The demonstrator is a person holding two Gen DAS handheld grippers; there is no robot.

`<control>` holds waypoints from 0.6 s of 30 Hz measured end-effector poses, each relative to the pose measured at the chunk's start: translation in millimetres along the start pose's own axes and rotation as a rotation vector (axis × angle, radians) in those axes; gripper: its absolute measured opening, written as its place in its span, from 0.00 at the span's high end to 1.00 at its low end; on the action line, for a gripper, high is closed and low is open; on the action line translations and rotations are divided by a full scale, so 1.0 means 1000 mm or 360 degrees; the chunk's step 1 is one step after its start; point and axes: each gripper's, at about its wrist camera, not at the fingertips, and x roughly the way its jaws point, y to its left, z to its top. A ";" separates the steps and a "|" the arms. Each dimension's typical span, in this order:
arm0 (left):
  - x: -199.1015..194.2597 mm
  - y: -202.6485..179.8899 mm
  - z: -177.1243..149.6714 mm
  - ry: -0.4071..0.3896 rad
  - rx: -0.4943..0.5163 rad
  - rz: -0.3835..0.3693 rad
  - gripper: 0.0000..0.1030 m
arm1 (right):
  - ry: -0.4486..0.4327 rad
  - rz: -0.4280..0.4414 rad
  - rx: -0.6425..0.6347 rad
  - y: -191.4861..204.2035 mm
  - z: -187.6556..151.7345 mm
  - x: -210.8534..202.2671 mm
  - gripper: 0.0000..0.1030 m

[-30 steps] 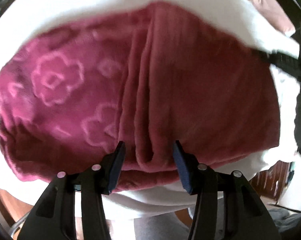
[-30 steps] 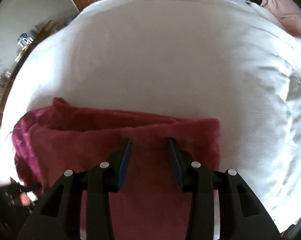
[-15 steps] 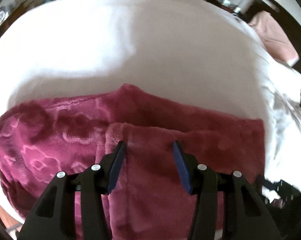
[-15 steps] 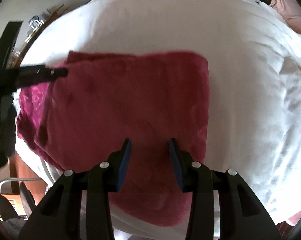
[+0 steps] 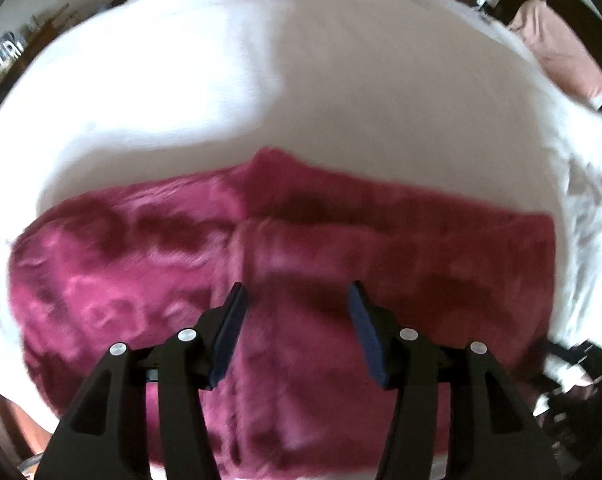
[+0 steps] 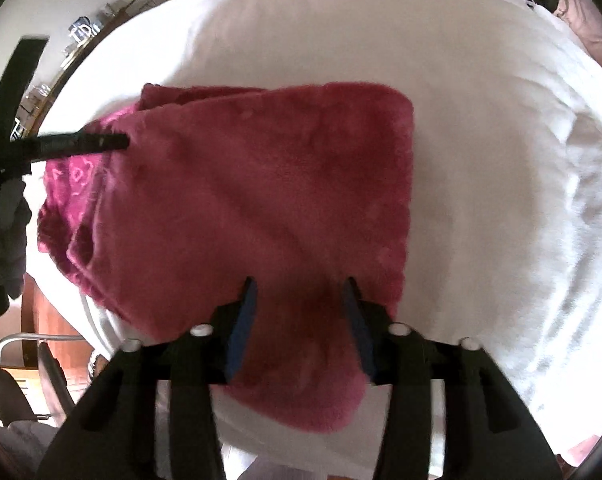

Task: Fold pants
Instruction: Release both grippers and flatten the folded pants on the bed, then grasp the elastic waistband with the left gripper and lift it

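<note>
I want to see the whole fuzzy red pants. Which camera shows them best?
The right wrist view: the folded pants lie sharp there, with nearly all edges visible on the white bed. The left wrist view shows them blurred, cut off at the bottom.

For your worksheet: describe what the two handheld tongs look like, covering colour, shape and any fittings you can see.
Both the left tongs and the right tongs are matt black plastic. Each has two flat, tapered fingers lined with dark blue pads, triangular cut-outs in the frame, and small round silver screw heads. No cables or markings show.
</note>
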 end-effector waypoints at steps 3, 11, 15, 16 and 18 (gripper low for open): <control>-0.010 0.003 -0.021 0.0011 -0.0017 -0.0008 0.48 | 0.0001 0.0022 -0.0022 0.000 -0.010 -0.009 0.52; 0.001 0.015 -0.071 0.0111 -0.0182 -0.0028 0.48 | 0.0088 0.0010 -0.0131 0.008 -0.024 0.015 0.52; 0.021 0.018 -0.088 0.0129 -0.0193 -0.0002 0.43 | 0.0126 -0.0009 -0.0193 0.011 -0.025 0.033 0.51; 0.024 0.016 -0.090 0.0124 -0.0195 -0.0002 0.43 | 0.0131 -0.0009 -0.0202 0.011 -0.026 0.036 0.50; 0.027 0.017 -0.090 0.0120 -0.0219 -0.0007 0.43 | 0.0136 -0.0006 -0.0219 0.012 -0.026 0.040 0.50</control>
